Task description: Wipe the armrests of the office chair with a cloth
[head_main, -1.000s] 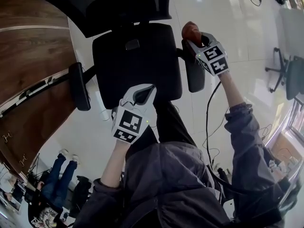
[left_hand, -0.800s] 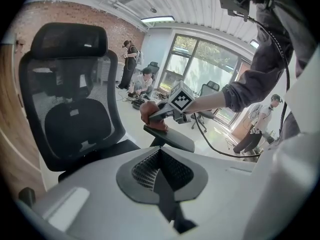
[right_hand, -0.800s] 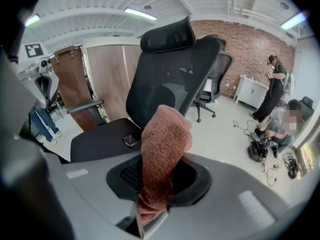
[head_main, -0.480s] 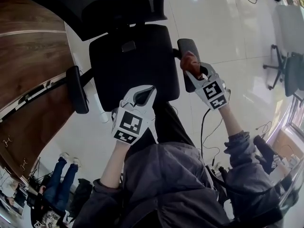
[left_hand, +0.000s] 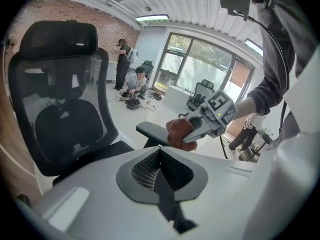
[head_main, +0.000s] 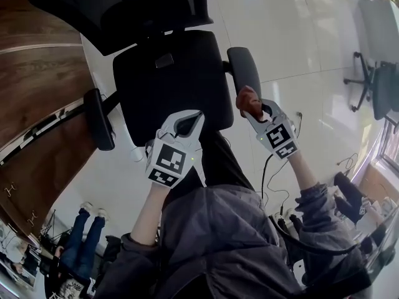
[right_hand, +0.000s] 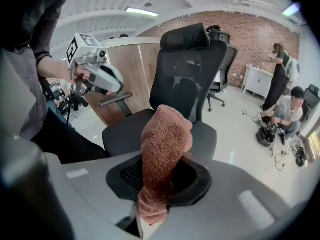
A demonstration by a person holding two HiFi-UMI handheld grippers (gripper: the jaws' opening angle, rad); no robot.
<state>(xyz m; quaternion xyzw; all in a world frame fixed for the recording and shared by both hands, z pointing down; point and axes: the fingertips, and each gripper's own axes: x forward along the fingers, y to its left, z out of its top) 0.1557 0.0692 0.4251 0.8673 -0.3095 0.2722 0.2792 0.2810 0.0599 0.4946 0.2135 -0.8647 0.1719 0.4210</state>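
A black office chair stands in front of me, with its right armrest and left armrest in the head view. My right gripper is shut on a reddish-brown cloth, which lies at the near end of the right armrest. In the right gripper view the cloth sticks up from between the jaws and hides the tips of the right gripper. My left gripper hovers over the seat's front edge, shut and empty. The left gripper view shows the cloth on the armrest.
A brown wooden desk runs along the left of the chair. Another office chair stands at the far right on the glossy white floor. A cable hangs from my right gripper. Two people are at the back of the room.
My right gripper has drawn the cloth along the right armrest from its far end to its near end. The left gripper has stayed where it was.
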